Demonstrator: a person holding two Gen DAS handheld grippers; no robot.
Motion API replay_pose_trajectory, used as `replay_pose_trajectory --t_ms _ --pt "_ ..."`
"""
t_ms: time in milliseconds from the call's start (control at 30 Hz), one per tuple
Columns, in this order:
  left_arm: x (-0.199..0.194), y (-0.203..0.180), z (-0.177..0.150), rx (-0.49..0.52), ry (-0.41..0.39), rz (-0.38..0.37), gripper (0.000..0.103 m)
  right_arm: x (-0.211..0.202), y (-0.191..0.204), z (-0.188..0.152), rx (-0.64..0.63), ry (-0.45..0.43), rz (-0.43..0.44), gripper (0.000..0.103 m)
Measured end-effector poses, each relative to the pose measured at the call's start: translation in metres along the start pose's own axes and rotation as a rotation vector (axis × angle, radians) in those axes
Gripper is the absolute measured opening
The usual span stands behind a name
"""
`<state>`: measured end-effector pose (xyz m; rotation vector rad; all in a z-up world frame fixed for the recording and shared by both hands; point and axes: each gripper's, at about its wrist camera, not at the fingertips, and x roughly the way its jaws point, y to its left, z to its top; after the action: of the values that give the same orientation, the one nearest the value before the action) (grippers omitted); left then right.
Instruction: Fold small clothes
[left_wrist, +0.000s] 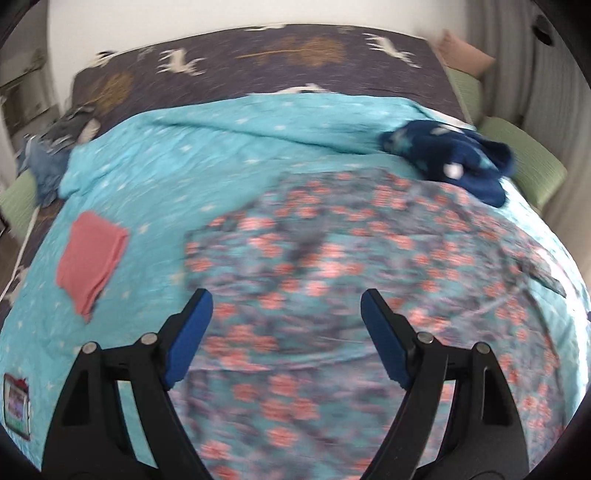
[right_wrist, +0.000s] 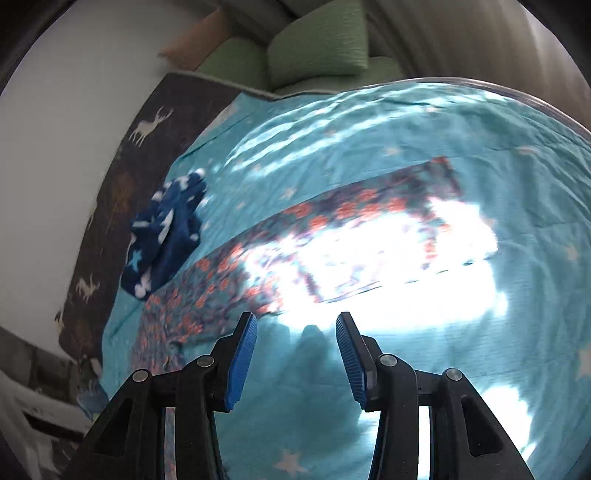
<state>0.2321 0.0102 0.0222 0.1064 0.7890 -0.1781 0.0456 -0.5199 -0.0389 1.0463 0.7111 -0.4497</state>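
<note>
Blue-padded fingers of the left hand-held gripper (left_wrist: 286, 339) stand wide apart, holding nothing, poised over the floral garment (left_wrist: 351, 288), a teal cloth with pink-red blossoms spread flat across the near half of the bed; motion blur hides its cut and seams. Right hand-held gripper (right_wrist: 295, 354): fingers likewise apart and empty, over bare quilt just beside the near edge of the same floral garment (right_wrist: 236, 273), whose far part is washed out by a bright patch of sunlight. Turquoise quilt (left_wrist: 166, 177): star-printed, wrinkled, covering most of the bed and lying under every garment listed. Pink folded cloth (left_wrist: 92, 258): a neat rectangle on the quilt, left of the floral garment and apart from it. Navy fleece garment (left_wrist: 454, 158): dark blue with white and pale-blue stars, crumpled in a heap at the far right corner of the quilt, touching or just beside the far edge of the floral garment; in the right wrist view the navy fleece garment (right_wrist: 166, 236) sits at the quilt's left margin. Dark bedspread (left_wrist: 258, 62): purple-grey with white deer and tan trees, showing beyond the quilt toward the wall. Denim heap (left_wrist: 51, 158): bluish clothing bunched at the far left edge of the bed. Green cushions (right_wrist: 317, 40): stacked past the bed's far right side.
</note>
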Motion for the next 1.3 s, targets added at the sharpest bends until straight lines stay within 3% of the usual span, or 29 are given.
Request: replay_pose_trajectory --t_ms 133,233,467,500,533,567,667,767,900,1000,1133,1300 --pt "-0.005 -0.035 -0.001 0.053 -0.005 -0.049 0.083 -0.021 -0.07 0.022 0.213 -0.056 -0.041 0.046" --pt "-0.007 -0.054 -0.003 0.083 -0.001 -0.069 0.083 -0.017 -0.103 0.032 0.305 -0.052 -0.047 0.047" --pt "-0.009 -0.076 -0.002 0.101 0.006 -0.077 0.083 0.033 -0.111 0.06 0.45 -0.041 0.062 0.052" --pt "-0.01 -0.077 -0.002 0.099 0.008 -0.077 0.083 0.041 -0.101 0.067 0.437 -0.04 0.086 0.035" --pt "-0.01 -0.077 -0.001 0.096 0.01 -0.076 0.083 0.046 -0.09 0.072 0.406 -0.029 0.107 0.007" --pt "-0.009 -0.077 -0.001 0.093 0.012 -0.074 0.083 0.049 -0.077 0.075 0.367 -0.019 0.114 0.007" --pt "-0.007 -0.075 0.0 0.08 0.013 -0.066 0.083 0.043 -0.011 0.08 0.166 -0.107 0.049 0.006" --pt "-0.002 -0.073 0.0 0.052 0.028 -0.075 0.083 0.035 0.079 0.064 -0.096 -0.159 0.07 0.006" --pt "0.001 -0.066 -0.003 0.013 0.039 -0.091 0.083 0.04 0.205 0.009 -0.416 -0.14 0.17 0.006" --pt "0.001 -0.055 -0.008 -0.003 0.042 -0.079 0.083 0.049 0.271 -0.042 -0.601 -0.115 0.229 0.006" --pt "0.002 -0.034 -0.013 -0.045 0.05 -0.064 0.083 0.073 0.325 -0.108 -0.739 -0.009 0.305 0.007" --pt "0.008 -0.006 -0.024 -0.124 0.076 -0.063 0.083 0.11 0.346 -0.168 -0.798 0.141 0.335 0.007"
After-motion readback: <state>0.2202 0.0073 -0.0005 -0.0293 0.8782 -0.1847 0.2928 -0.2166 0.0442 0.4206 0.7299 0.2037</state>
